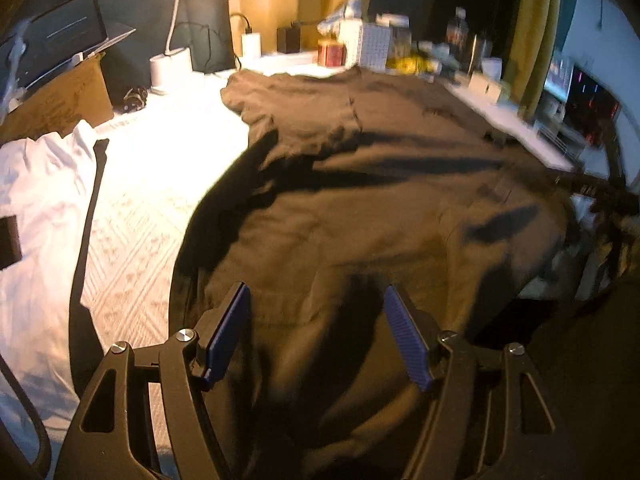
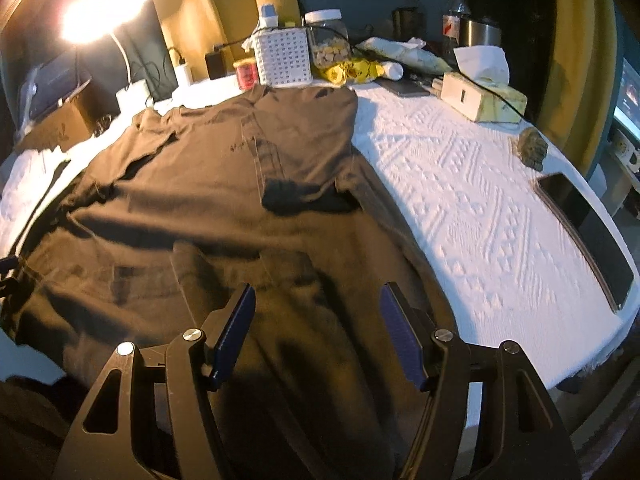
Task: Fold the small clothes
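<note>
**Garment spread flat between two parted grippers**

Garment: one dark brown T-shirt (image 2: 224, 184) lies spread over the white textured cloth (image 2: 472, 200) that covers the surface, reaching from the near edge almost to the clutter along the far edge. Its fabric is matte and softly wrinkled; a sleeve fans out toward the far left corner, and a stitched seam runs lengthwise near the middle. Shadows of the tools fall across it. One white garment with black trim (image 1: 44, 208) lies at the left edge, apart from the brown one.

Left gripper (image 1: 318, 334): its two blue-padded fingers stand apart above the near hem of the T-shirt, nothing between them. Right gripper (image 2: 318, 334): likewise spread wide over the near hem, holding nothing.

Along the far edge stand one white perforated basket (image 2: 285, 60), one red tin (image 2: 246, 73) and one tissue box (image 2: 482, 98). One dark phone (image 2: 586, 236) rests at the right edge. One lamp (image 2: 102, 14) glares at the far left corner.
</note>
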A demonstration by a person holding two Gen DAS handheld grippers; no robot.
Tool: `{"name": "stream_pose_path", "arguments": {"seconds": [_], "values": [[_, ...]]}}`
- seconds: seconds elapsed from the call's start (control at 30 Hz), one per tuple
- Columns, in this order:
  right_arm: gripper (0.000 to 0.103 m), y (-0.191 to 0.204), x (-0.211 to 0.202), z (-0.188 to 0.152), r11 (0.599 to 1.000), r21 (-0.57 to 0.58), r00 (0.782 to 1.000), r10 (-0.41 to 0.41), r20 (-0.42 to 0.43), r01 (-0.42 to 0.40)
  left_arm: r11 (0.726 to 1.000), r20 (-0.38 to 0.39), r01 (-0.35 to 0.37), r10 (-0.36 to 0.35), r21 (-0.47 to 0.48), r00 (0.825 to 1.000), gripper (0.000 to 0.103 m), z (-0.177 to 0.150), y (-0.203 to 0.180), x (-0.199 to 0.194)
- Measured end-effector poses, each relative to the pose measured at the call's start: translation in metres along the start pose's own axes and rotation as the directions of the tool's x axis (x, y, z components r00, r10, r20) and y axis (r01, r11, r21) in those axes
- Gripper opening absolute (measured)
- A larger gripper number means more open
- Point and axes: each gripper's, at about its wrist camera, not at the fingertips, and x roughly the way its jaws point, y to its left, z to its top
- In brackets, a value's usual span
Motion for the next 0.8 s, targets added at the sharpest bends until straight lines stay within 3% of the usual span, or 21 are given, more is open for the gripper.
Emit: {"name": "stream_pose_path", "arguments": {"seconds": [0.1, 0.23, 0.4, 0.5, 0.67, 0.73, 0.8], "values": [[0.068, -0.001, 0.003, -0.005, 1.0, -0.003, 1.0, 0.008, -0.008, -0.008, 0.998, -0.025, -0.053, 0.054, 0.022, 0.998, 0.069, -0.005, -0.001, 0.006], [0.06, 0.0, 0.002, -0.004, 1.0, -0.013, 1.0, 0.012, -0.005, -0.012, 0.998, 0.023, -0.067, 0.067, 0.003, 0.997, 0.069, -0.005, 0.008, -0.011], [0.059, 0.004, 0.002, -0.008, 0.999, -0.049, 1.0, -0.002, 0.014, 0.002, 0.99, 0.099, -0.134, 0.138, -0.048, 0.986, 0.068, -0.006, 0.026, -0.022], [0.05, 0.007, 0.002, -0.008, 0.998, -0.067, 1.0, 0.003, 0.02, -0.002, 0.991, 0.042, -0.136, 0.136, -0.005, 0.99, 0.04, -0.01, 0.025, -0.005], [0.028, 0.014, 0.003, -0.007, 0.995, -0.098, 1.0, 0.015, 0.026, -0.013, 0.993, 0.029, -0.116, 0.115, 0.004, 0.993, 0.031, -0.013, 0.024, 0.005], [0.019, 0.017, 0.005, -0.005, 0.994, -0.109, 0.999, 0.025, 0.026, -0.022, 0.994, 0.031, -0.105, 0.105, 0.016, 0.994, 0.012, -0.013, 0.022, 0.005], [0.006, 0.017, 0.005, -0.002, 0.995, -0.1, 0.999, 0.023, 0.028, -0.02, 0.992, 0.033, -0.119, 0.118, 0.043, 0.992, 0.006, -0.012, 0.017, 0.003]]}}
